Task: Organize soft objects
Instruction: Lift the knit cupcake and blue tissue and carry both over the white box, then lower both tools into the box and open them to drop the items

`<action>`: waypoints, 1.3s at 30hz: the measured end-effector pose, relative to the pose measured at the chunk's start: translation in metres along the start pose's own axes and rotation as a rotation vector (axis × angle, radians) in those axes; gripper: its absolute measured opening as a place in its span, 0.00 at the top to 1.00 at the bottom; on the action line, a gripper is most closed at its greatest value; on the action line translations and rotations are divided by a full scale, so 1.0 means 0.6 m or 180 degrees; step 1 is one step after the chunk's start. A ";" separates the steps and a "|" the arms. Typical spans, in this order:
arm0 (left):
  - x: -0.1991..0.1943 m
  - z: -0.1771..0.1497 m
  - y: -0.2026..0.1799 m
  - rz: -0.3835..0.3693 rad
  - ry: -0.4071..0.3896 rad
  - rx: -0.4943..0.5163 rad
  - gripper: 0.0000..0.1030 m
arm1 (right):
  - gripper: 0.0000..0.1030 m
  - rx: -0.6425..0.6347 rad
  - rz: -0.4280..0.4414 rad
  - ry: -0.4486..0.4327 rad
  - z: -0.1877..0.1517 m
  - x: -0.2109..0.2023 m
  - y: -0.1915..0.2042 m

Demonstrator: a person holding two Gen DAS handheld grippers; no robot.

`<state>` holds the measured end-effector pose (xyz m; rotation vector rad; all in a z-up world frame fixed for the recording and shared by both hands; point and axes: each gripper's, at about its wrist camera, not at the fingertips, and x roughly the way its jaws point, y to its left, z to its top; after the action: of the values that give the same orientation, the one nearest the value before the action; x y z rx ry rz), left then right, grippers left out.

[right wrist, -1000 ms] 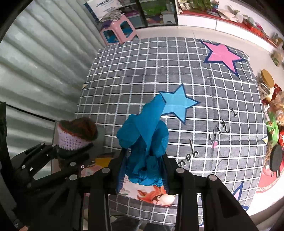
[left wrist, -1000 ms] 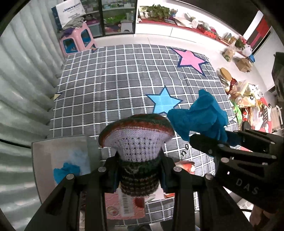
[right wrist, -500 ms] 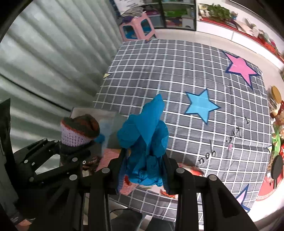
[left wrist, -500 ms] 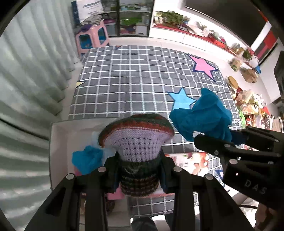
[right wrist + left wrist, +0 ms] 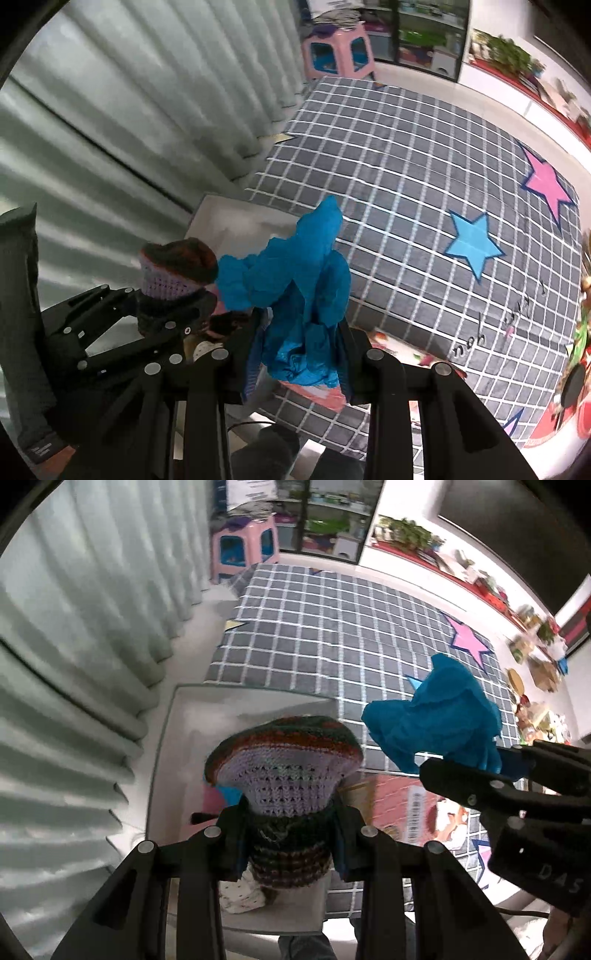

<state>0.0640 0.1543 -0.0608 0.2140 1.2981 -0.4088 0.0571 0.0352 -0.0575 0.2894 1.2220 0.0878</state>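
Left claw (image 5: 288,834) clamped, pointing down; right claw (image 5: 301,354) likewise.

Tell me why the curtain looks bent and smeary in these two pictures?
Left wrist view: fisheye bends the curtain and rug at the rim, with motion smear; knitted hat stays sharp. Right wrist view: same bending, dark round border, blue cloth crisp.

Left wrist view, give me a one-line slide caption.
Left tongs grip a crocheted hat above a white box; right tongs hold blue cloth alongside.
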 end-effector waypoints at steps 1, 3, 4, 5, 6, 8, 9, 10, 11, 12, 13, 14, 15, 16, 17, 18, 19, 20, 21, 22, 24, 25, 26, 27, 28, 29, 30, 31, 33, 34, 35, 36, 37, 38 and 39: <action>0.001 -0.004 0.012 0.0019 0.0008 -0.0049 0.63 | 0.66 -0.0050 0.0003 0.0017 0.002 0.005 0.011; 0.003 -0.011 0.028 0.0039 0.0023 -0.0106 0.63 | 0.66 -0.0109 0.0014 0.0040 0.005 0.011 0.026; 0.005 -0.016 0.039 0.0058 0.0036 -0.0151 0.63 | 0.66 -0.0155 0.0018 0.0058 0.008 0.017 0.036; 0.005 -0.019 0.046 0.0067 0.0044 -0.0178 0.63 | 0.66 -0.0185 0.0021 0.0073 0.009 0.021 0.042; 0.007 -0.023 0.055 0.0085 0.0055 -0.0217 0.63 | 0.66 -0.0220 0.0031 0.0089 0.010 0.025 0.049; 0.009 -0.031 0.070 0.0115 0.0073 -0.0273 0.63 | 0.66 -0.0282 0.0041 0.0112 0.013 0.033 0.061; 0.011 -0.035 0.078 0.0133 0.0085 -0.0306 0.63 | 0.65 -0.0310 0.0041 0.0126 0.015 0.037 0.066; 0.012 -0.038 0.084 0.0144 0.0097 -0.0329 0.63 | 0.66 -0.0335 0.0044 0.0143 0.017 0.042 0.072; 0.015 -0.040 0.090 0.0151 0.0113 -0.0357 0.63 | 0.66 -0.0354 0.0047 0.0160 0.018 0.046 0.076; 0.019 -0.043 0.097 0.0163 0.0134 -0.0388 0.63 | 0.65 -0.0380 0.0046 0.0184 0.020 0.052 0.082; 0.022 -0.043 0.101 0.0172 0.0151 -0.0409 0.63 | 0.66 -0.0396 0.0045 0.0199 0.021 0.056 0.086; 0.026 -0.046 0.106 0.0178 0.0170 -0.0435 0.63 | 0.66 -0.0418 0.0046 0.0216 0.022 0.060 0.088; 0.029 -0.047 0.110 0.0183 0.0184 -0.0450 0.63 | 0.65 -0.0434 0.0045 0.0232 0.024 0.066 0.091; 0.033 -0.049 0.114 0.0189 0.0206 -0.0471 0.63 | 0.65 -0.0457 0.0042 0.0250 0.025 0.071 0.095; 0.037 -0.050 0.116 0.0191 0.0217 -0.0483 0.63 | 0.65 -0.0472 0.0041 0.0264 0.027 0.075 0.099; 0.040 -0.051 0.118 0.0195 0.0230 -0.0494 0.63 | 0.65 -0.0479 0.0043 0.0280 0.027 0.078 0.101; 0.044 -0.053 0.121 0.0200 0.0246 -0.0508 0.63 | 0.65 -0.0482 0.0050 0.0309 0.029 0.085 0.103; 0.049 -0.053 0.123 0.0202 0.0258 -0.0517 0.63 | 0.65 -0.0485 0.0051 0.0324 0.031 0.089 0.104; 0.052 -0.053 0.123 0.0205 0.0272 -0.0527 0.63 | 0.65 -0.0496 0.0045 0.0344 0.032 0.095 0.106; 0.056 -0.053 0.124 0.0206 0.0288 -0.0536 0.63 | 0.65 -0.0504 0.0041 0.0354 0.033 0.098 0.107; 0.064 -0.051 0.124 0.0207 0.0313 -0.0549 0.63 | 0.65 -0.0521 0.0042 0.0379 0.035 0.105 0.111; 0.066 -0.052 0.124 0.0208 0.0322 -0.0553 0.63 | 0.65 -0.0534 0.0039 0.0388 0.036 0.108 0.112; 0.069 -0.050 0.124 0.0211 0.0329 -0.0555 0.63 | 0.65 -0.0546 0.0036 0.0396 0.036 0.109 0.114; 0.070 -0.050 0.124 0.0212 0.0332 -0.0556 0.63 | 0.65 -0.0553 0.0035 0.0403 0.036 0.110 0.114; 0.072 -0.049 0.124 0.0217 0.0337 -0.0559 0.63 | 0.65 -0.0554 0.0029 0.0411 0.038 0.112 0.114; 0.073 -0.050 0.125 0.0218 0.0339 -0.0564 0.63 | 0.65 -0.0554 0.0022 0.0418 0.039 0.114 0.114; 0.075 -0.049 0.126 0.0218 0.0344 -0.0571 0.63 | 0.65 -0.0555 0.0017 0.0426 0.040 0.116 0.114; 0.077 -0.048 0.128 0.0216 0.0350 -0.0579 0.63 | 0.65 -0.0557 0.0012 0.0435 0.041 0.117 0.114; 0.079 -0.047 0.130 0.0211 0.0359 -0.0590 0.63 | 0.65 -0.0565 0.0005 0.0454 0.041 0.120 0.115; 0.080 -0.047 0.131 0.0212 0.0362 -0.0591 0.63 | 0.65 -0.0573 -0.0001 0.0464 0.042 0.121 0.116; 0.080 -0.046 0.131 0.0212 0.0363 -0.0594 0.63 | 0.65 -0.0577 -0.0004 0.0473 0.042 0.122 0.117; 0.081 -0.046 0.132 0.0210 0.0368 -0.0598 0.63 | 0.65 -0.0584 -0.0009 0.0483 0.042 0.124 0.117; 0.082 -0.046 0.132 0.0209 0.0373 -0.0599 0.63 | 0.65 -0.0588 -0.0011 0.0491 0.042 0.124 0.117; 0.082 -0.045 0.132 0.0208 0.0376 -0.0598 0.63 | 0.65 -0.0585 -0.0013 0.0497 0.043 0.125 0.117; 0.082 -0.045 0.132 0.0210 0.0375 -0.0596 0.63 | 0.65 -0.0580 -0.0011 0.0502 0.044 0.126 0.117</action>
<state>0.0826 0.2278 -0.1210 0.1242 1.4325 -0.2193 0.1139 0.1145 -0.0996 0.1228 1.3608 0.2210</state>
